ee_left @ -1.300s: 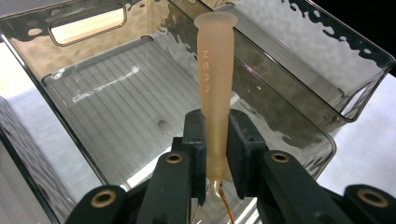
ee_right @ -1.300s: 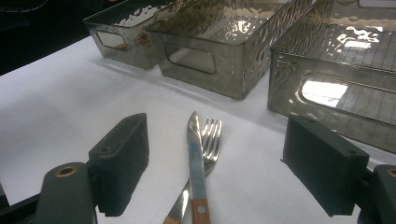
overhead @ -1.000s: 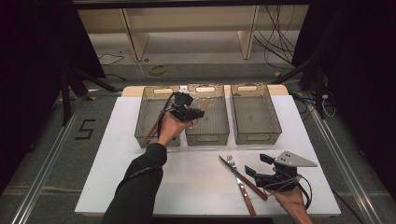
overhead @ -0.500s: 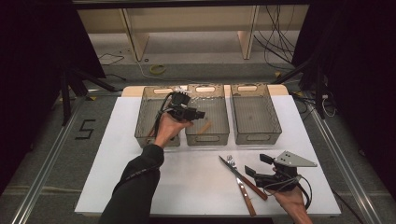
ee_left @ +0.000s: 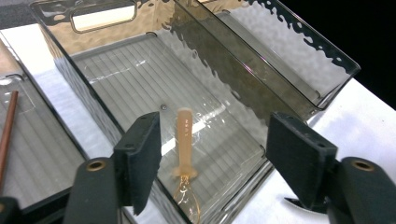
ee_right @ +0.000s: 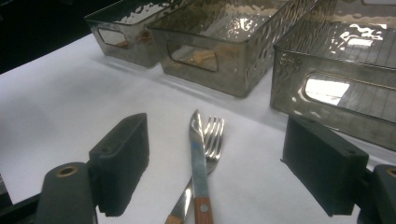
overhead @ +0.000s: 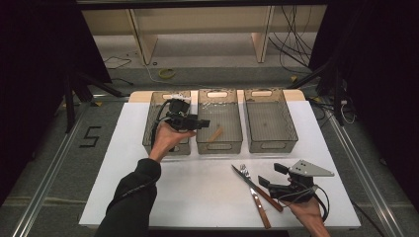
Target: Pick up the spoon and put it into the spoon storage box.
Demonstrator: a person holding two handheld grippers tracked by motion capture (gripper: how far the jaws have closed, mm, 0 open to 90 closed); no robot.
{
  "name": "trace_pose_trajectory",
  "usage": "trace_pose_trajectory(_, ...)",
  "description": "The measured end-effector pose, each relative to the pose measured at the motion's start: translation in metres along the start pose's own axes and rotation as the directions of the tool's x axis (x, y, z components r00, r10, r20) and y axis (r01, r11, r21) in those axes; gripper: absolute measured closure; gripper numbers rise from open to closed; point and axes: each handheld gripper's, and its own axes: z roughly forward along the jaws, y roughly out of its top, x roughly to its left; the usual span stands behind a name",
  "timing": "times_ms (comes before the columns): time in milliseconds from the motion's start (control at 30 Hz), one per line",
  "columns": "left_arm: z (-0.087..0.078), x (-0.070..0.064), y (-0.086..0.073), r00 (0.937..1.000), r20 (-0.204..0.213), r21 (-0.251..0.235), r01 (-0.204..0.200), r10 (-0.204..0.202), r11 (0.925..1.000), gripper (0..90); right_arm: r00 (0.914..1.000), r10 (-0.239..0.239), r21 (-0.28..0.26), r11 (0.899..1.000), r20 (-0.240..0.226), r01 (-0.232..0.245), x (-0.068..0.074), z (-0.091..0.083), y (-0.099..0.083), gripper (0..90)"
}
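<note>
Three smoky clear bins stand in a row along the far edge of the white table [overhead: 197, 197]. The left gripper [overhead: 195, 122] hangs over the gap between the left bin [overhead: 150, 123] and the middle bin [overhead: 219, 143], its jaws spread wide and holding nothing. Below those jaws, in the left gripper view, a pale wooden spoon [ee_left: 185, 140] lies flat on the ribbed floor of the middle bin, toward its near end; from above it shows as a short tan piece [overhead: 216, 134] lying at a slant. A thin reddish-brown stick [ee_left: 7, 130] rests in the left bin.

At the near right of the table the right gripper [overhead: 269, 177] sits low, jaws wide apart and empty. Just beside it lie a knife [overhead: 257, 190] with a wooden handle and a fork [overhead: 245, 170], the knife blade crossing over the fork. In the right gripper view, both lie between the open jaws, the knife [ee_right: 198, 154] on top and the fork tines [ee_right: 214, 133] fanning out to its right. The right bin [overhead: 291, 123] stands beyond them.
</note>
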Motion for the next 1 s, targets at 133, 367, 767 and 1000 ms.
trace_pose_trajectory(133,-0.006,0.0,-0.008,0.9999,0.008,-0.019,-0.009,0.009,0.9998,30.5,1.0,-0.002,0.01,1.0,-0.003,0.002,0.0,0.001,0.0,23.9)
trace_pose_trajectory(367,-0.017,0.0,-0.025,0.9996,0.021,-0.041,-0.016,0.017,0.999,28.1,0.9999,-0.005,0.033,0.999,-0.014,0.006,0.0,0.002,0.001,24.4)
trace_pose_trajectory(767,-0.036,-0.003,-0.049,0.9994,0.03,-0.091,-0.014,0.016,0.9958,25.1,0.9995,-0.01,0.07,0.997,-0.029,0.012,0.001,0.005,0.001,25.9)
trace_pose_trajectory(1000,-0.051,0.0,-0.066,0.9995,0.031,-0.112,-0.001,0.004,0.9937,24.3,0.9993,-0.028,0.112,0.993,-0.025,0.03,0.002,0.008,0.006,27.3)
